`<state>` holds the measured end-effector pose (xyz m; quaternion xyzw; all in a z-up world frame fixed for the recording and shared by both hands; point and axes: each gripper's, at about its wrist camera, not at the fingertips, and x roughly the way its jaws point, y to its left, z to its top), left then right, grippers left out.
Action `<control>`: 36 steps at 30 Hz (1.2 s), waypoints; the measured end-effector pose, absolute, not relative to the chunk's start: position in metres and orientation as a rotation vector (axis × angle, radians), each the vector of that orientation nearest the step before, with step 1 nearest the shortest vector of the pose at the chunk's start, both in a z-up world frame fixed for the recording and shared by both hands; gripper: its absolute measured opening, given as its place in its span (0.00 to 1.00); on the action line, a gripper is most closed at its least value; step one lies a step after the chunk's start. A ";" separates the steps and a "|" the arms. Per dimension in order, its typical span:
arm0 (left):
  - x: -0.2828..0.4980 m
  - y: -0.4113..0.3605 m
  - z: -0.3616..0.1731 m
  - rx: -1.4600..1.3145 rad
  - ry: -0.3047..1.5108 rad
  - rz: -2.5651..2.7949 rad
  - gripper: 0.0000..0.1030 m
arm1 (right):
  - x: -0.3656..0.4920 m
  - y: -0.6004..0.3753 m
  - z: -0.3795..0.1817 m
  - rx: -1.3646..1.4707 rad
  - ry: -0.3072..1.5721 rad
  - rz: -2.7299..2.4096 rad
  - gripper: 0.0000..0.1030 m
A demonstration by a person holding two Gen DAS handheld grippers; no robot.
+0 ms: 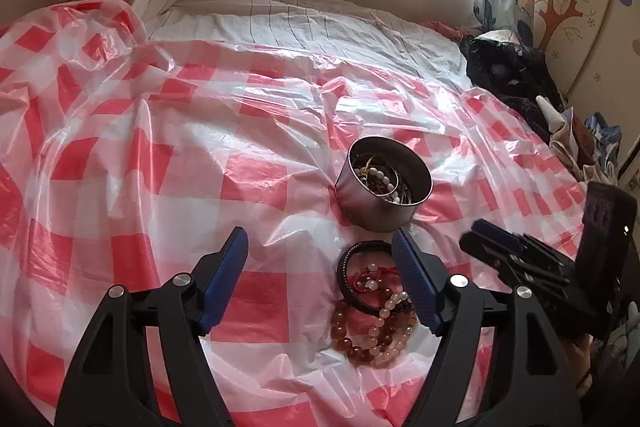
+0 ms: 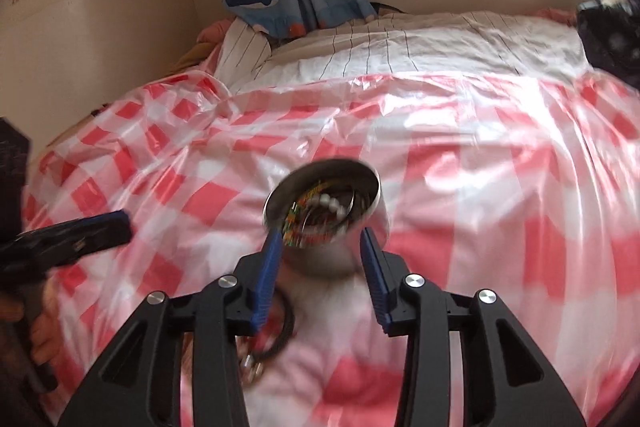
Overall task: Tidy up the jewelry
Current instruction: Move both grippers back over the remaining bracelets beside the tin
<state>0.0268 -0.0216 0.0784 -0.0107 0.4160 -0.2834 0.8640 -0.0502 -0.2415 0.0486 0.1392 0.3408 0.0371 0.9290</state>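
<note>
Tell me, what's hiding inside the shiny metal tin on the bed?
The metal tin holds jewelry: a white bead bracelet lies on top, with gold-colored pieces beside it. Whatever lies underneath them is covered, so the bottom cannot be seen.

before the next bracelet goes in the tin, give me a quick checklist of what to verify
1. Round silver metal tin upright, mouth open: ok.
2. Room left in the tin: cannot tell; white bead strand and other pieces already inside.
3. Pile of amber and pink beaded bracelets with black braided band within reach on the red-and-white checked plastic sheet: ok.
4. Left gripper fingers open, nothing held: ok.
5. Right gripper open, empty, beside the tin: ok; view blurred.
</note>
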 end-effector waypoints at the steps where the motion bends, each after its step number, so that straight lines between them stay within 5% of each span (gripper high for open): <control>1: 0.025 -0.023 0.076 -0.006 0.876 -0.589 0.69 | -0.063 -0.241 0.045 0.302 0.706 0.079 0.44; 5: 0.012 -0.022 0.069 0.014 0.896 -0.578 0.69 | -0.095 -0.234 0.019 0.350 0.786 0.075 0.55; 17: -0.043 -0.043 0.055 0.188 0.857 -0.689 0.68 | -0.104 -0.234 0.000 0.402 0.790 0.041 0.55; 20: -0.047 -0.058 0.049 0.237 0.854 -0.716 0.55 | -0.107 -0.241 0.001 0.449 0.763 0.035 0.56; 30: -0.043 -0.075 0.029 0.316 0.874 -0.686 0.41 | -0.110 -0.255 0.001 0.539 0.737 0.042 0.60; 33: -0.039 -0.080 0.021 0.345 0.908 -0.693 0.12 | -0.110 -0.257 0.001 0.552 0.735 0.044 0.60; 36: -0.044 -0.084 0.021 0.378 0.906 -0.711 0.07 | -0.110 -0.255 0.002 0.549 0.733 0.041 0.61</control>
